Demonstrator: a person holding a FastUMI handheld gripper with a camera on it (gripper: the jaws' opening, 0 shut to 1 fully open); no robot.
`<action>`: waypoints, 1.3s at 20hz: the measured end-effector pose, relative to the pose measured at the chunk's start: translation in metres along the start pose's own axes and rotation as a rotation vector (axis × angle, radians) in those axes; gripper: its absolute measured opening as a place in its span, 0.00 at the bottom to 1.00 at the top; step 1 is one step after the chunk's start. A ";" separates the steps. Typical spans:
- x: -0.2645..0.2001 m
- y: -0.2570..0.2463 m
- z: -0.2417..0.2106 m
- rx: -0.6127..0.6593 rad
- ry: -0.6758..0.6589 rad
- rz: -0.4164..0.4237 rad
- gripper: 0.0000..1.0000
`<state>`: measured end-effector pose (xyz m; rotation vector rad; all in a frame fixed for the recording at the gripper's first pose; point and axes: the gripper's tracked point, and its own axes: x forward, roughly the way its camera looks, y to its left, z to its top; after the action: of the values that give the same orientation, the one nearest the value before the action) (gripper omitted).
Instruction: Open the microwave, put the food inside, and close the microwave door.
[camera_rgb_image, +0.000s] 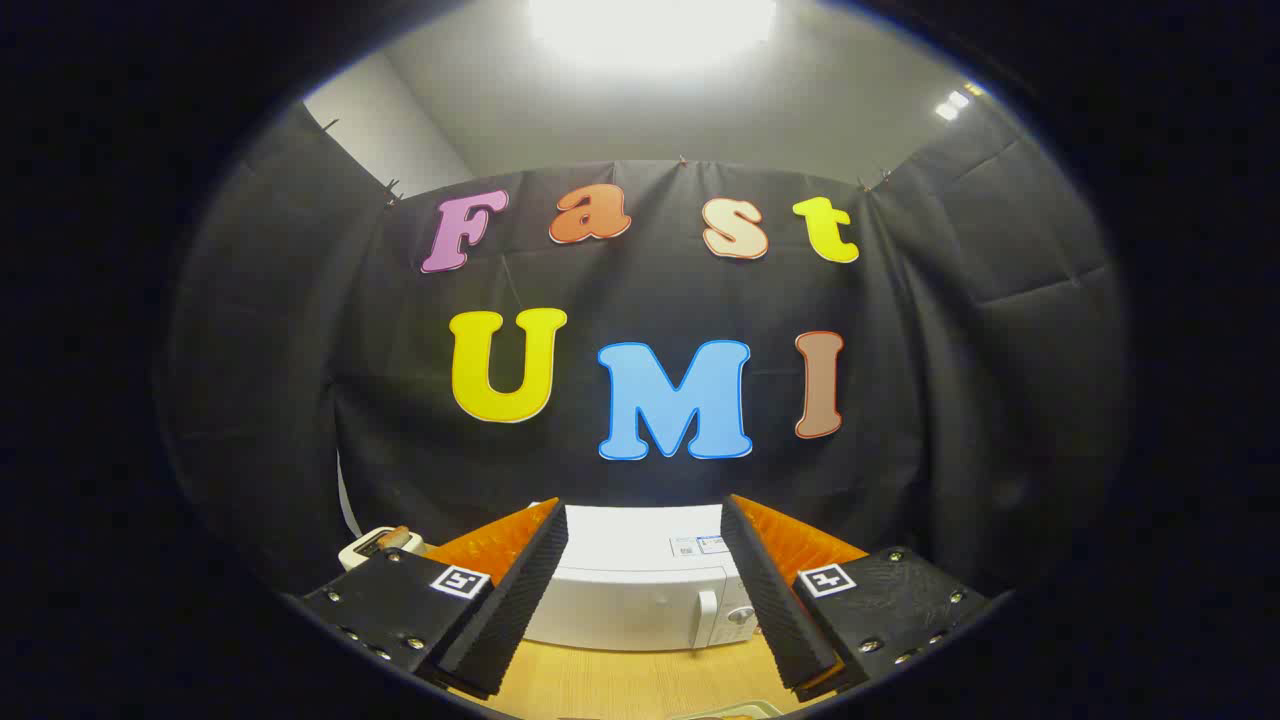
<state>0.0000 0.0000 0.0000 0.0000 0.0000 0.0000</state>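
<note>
Microwave (640, 590), white with its door shut, sits beyond the wide-spread, empty claw (645, 600).

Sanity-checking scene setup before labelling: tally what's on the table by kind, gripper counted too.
Microwave, white, door shut, beyond the fingers: 1
Small cream item to the microwave's left, too unclear to name: 1
Wooden table: 1
Gripper, fingers open, nothing between them: 1
Total: 4
</note>
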 end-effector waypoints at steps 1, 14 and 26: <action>-0.002 0.002 0.000 -0.001 -0.003 0.006 0.96; -0.009 0.013 0.004 -0.005 -0.040 0.045 0.96; 0.019 -0.015 -0.053 -0.018 -0.041 0.030 0.96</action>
<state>0.0190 -0.0148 -0.0527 -0.0176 -0.0405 0.0300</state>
